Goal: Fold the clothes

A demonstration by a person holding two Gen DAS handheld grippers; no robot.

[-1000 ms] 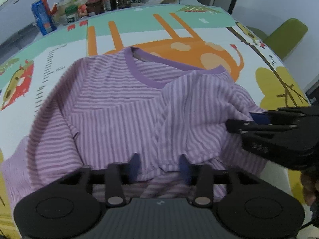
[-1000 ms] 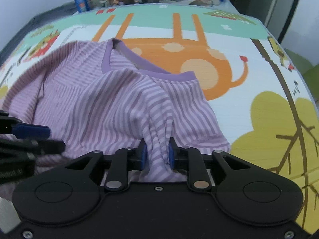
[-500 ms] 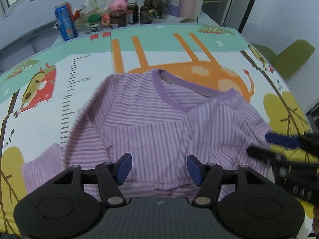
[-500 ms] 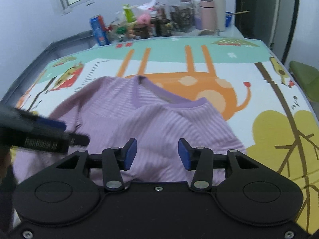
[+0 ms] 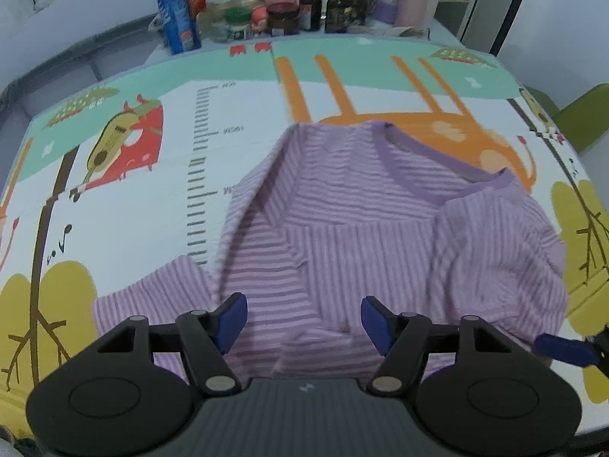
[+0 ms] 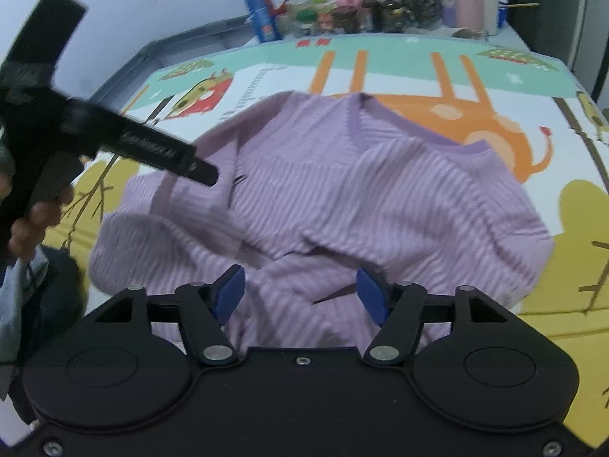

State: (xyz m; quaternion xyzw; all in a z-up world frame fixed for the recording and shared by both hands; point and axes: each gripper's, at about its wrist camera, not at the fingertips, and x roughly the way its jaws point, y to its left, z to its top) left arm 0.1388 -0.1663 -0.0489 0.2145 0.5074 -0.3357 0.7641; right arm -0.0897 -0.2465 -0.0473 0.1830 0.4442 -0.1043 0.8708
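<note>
Both grippers stand spread and empty over the garment: the left gripper [image 5: 304, 318] has its blue pads wide apart above the near hem, and the right gripper [image 6: 300, 295] is likewise wide, with nothing between its pads.

Below them the purple striped shirt [image 5: 373, 236] lies on the play mat [image 5: 160, 205] that covers the tabletop, neckline [image 5: 426, 167] turned away toward the far edge. On the right side one sleeve [image 5: 491, 251] is laid inward across the chest, making a rounded, rather loose flap, not a crisp edge. On the left side the other sleeve [image 5: 152, 301] lies spread outward on the mat, and the shoulder line above it is a raised ridge. The near hem shows some bunching and a small dark gap under a fold in the right wrist view.

As a judgement, the fold is partly made: one side is turned in, while the opposite sleeve and the lengthwise fold of the body remain, along with some smoothing of the flap.

Further out, a person's hand [image 6: 34, 221] grips the left tool's handle. Along the far edge stand a blue can [image 5: 178, 17], bottles and jars [image 5: 304, 7] and a pink cup [image 5: 413, 3]; a green chair [image 5: 582, 114] sits off to the right.
</note>
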